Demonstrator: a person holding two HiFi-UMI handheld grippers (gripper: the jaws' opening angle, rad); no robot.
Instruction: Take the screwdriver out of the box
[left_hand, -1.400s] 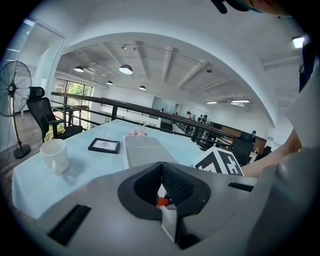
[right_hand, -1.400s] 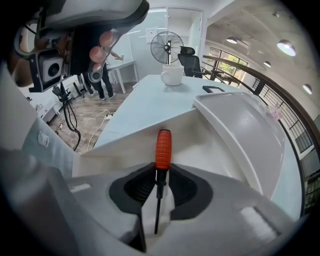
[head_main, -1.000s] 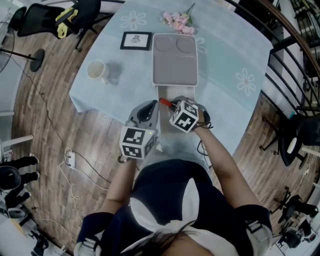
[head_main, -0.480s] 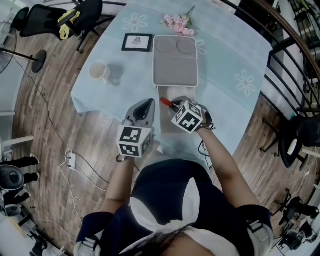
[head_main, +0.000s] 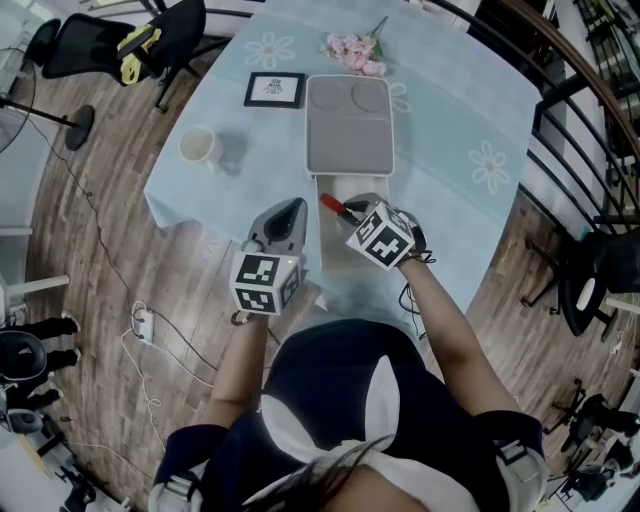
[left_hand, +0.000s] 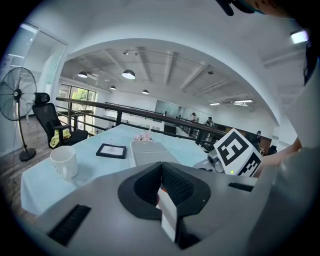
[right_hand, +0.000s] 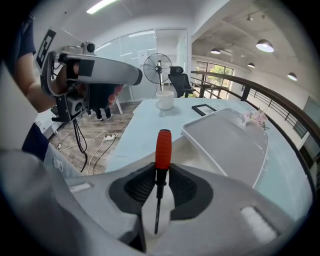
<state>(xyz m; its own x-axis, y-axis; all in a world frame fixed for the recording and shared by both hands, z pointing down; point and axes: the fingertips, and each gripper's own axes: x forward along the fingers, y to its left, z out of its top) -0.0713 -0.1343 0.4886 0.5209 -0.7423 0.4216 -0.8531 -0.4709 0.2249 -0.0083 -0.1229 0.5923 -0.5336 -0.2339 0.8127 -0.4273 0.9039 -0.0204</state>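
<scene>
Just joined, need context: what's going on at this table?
A person works at the table with two handheld grippers. The right gripper is clamped on the shaft of a red-handled screwdriver over the open white box. The left gripper is closed on a thin white edge, apparently the box's wall. Whether the screwdriver is fully clear of the box can't be told.
</scene>
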